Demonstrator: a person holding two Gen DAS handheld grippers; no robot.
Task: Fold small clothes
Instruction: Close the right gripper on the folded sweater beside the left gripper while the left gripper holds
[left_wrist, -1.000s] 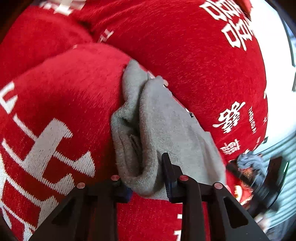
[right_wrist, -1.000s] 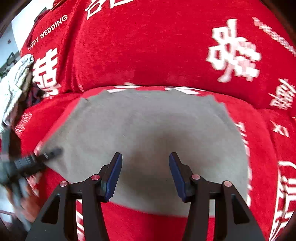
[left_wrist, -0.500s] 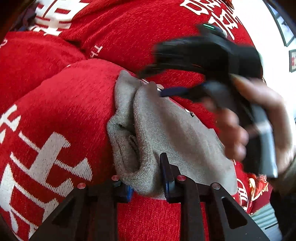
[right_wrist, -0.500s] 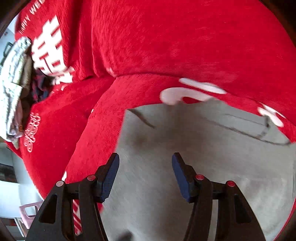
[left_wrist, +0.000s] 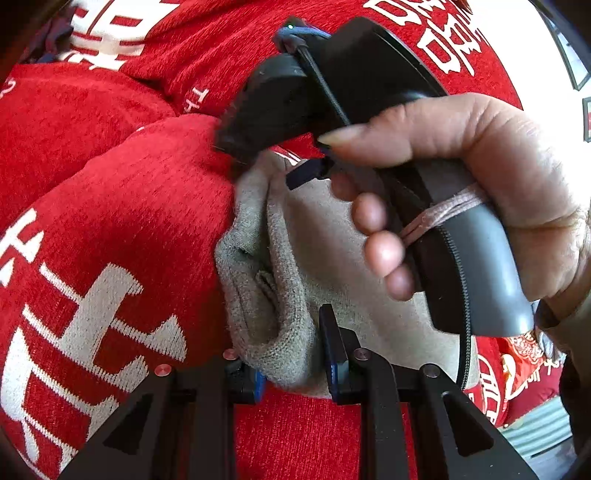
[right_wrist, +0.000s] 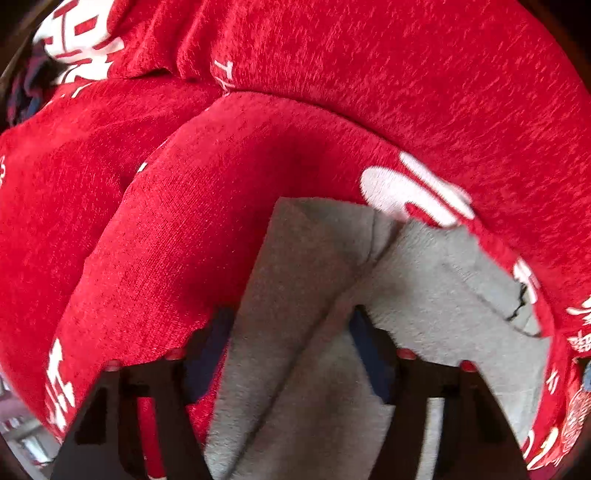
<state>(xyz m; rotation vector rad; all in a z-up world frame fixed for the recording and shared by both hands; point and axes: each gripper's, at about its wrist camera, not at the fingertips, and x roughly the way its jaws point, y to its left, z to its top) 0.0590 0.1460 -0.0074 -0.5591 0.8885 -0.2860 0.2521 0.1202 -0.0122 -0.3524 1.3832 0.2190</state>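
here grey cloth (left_wrist: 280, 332) fills both jaws.

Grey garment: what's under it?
The grey garment lies on a red cushion with white characters, visible around its edges in both views. What lies directly beneath it is covered. The left gripper pinches its folded edge.

right tool (right_wrist: 291, 354) fingers blurred, grey garment (right_wrist: 325, 332) cut off below
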